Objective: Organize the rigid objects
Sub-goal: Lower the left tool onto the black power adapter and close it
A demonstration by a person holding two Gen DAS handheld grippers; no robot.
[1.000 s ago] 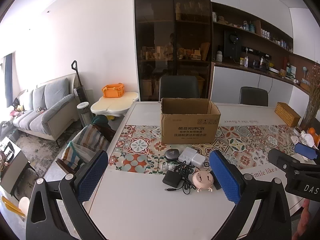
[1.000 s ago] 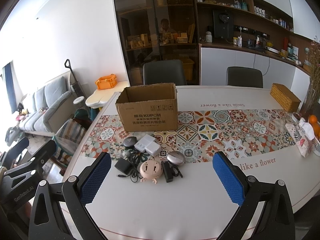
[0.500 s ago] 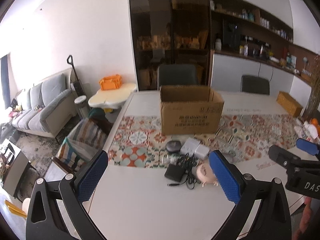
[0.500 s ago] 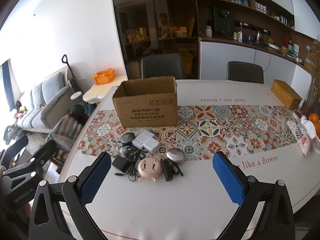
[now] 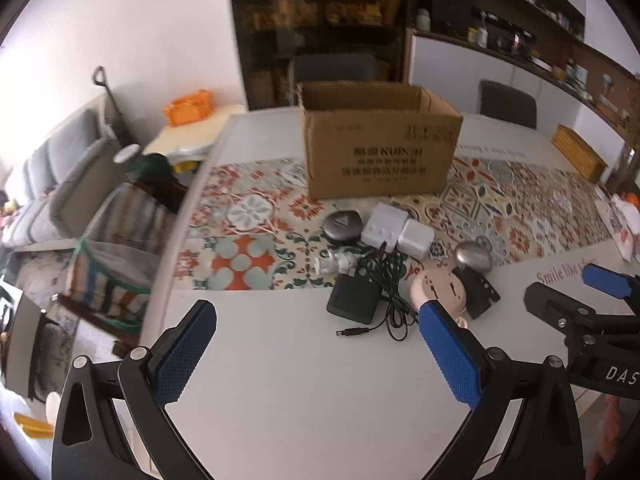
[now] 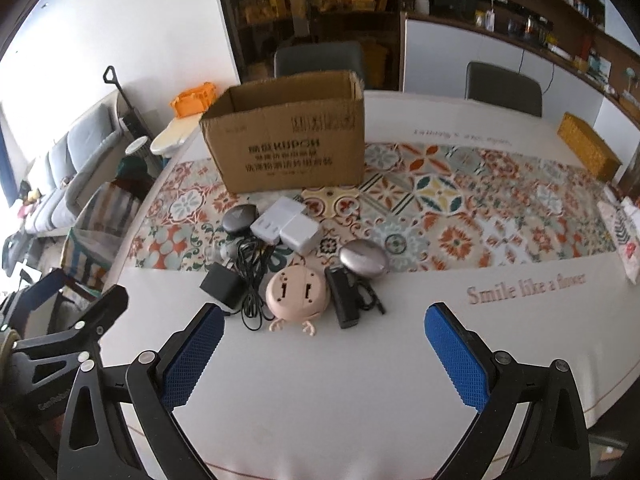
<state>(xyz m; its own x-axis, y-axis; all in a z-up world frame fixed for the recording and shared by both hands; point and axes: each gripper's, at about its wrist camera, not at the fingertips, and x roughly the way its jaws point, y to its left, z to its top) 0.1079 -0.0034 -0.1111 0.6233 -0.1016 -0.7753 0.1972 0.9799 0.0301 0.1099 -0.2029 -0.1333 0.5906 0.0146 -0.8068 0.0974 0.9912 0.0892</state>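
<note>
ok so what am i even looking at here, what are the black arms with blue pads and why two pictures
Those are two hand-held grippers, one in each of a person's hands; no robot. Each carries a fisheye camera looking forward along its two blue-padded fingers, so you get one picture per gripper. The left gripper and the right gripper are both open and hold nothing.

Ahead, on the white table with a patterned tile runner, stands an open brown cardboard box. In front of it lies a cluster of small things: a pink round gadget with little feet, a black power adapter with a tangled cable, two white chargers and a silver oval case.
</note>
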